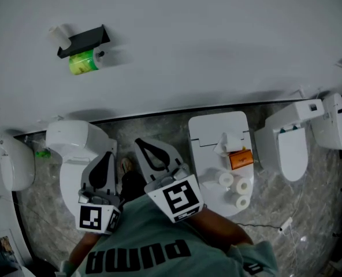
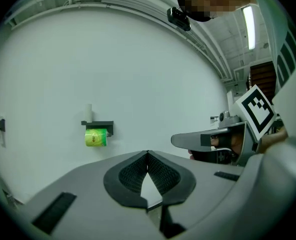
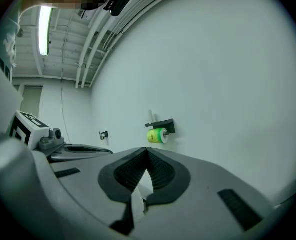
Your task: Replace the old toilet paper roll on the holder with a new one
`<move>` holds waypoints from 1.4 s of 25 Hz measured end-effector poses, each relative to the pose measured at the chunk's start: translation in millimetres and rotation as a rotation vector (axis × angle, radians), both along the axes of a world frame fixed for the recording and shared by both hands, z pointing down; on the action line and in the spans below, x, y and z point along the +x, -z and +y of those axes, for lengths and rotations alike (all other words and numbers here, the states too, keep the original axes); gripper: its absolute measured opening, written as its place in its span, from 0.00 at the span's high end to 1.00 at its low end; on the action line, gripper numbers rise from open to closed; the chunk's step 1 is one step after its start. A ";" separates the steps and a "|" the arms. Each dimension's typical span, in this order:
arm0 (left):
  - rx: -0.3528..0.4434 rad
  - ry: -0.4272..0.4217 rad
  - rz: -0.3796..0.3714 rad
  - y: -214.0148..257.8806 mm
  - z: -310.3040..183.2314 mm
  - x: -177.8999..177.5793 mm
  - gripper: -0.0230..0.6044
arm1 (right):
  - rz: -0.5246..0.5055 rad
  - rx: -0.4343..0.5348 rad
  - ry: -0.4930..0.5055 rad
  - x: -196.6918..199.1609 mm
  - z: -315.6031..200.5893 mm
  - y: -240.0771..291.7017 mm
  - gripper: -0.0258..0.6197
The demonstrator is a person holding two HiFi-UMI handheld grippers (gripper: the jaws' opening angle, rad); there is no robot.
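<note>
A green-wrapped toilet roll point(image 1: 82, 62) hangs on a black wall holder point(image 1: 84, 39), far from both grippers. A small white tube point(image 1: 59, 34) stands on the holder's left end. My left gripper point(image 1: 108, 158) and right gripper point(image 1: 143, 146) are held side by side above the floor, pointing toward the wall. The left gripper point(image 2: 147, 155) has its jaws shut with nothing between them, and the green roll point(image 2: 96, 137) shows left of its tips. The right gripper point(image 3: 147, 152) is also shut and empty, with the green roll point(image 3: 157, 135) just above its tips.
A white stand point(image 1: 211, 133) to my right carries three white rolls point(image 1: 235, 185) and an orange pack point(image 1: 241, 158). White toilets stand at the left point(image 1: 73, 144) and right point(image 1: 291, 149). A small fixture point(image 3: 103, 134) is on the wall left of the holder.
</note>
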State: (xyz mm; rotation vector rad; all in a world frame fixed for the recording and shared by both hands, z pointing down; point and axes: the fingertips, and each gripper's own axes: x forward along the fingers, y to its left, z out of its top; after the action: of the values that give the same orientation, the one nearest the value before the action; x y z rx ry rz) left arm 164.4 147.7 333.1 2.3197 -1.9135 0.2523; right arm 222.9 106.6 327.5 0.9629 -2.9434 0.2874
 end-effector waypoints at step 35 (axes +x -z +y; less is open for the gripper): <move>-0.005 0.046 0.067 -19.3 93.3 -36.8 0.96 | 0.123 0.019 -0.079 -12.6 96.8 -15.6 0.95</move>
State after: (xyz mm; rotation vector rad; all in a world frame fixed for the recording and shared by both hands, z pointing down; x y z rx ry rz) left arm 127.6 241.0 352.5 2.2478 -1.9294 0.1722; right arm 210.4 203.4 343.1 1.0606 -2.8068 0.1948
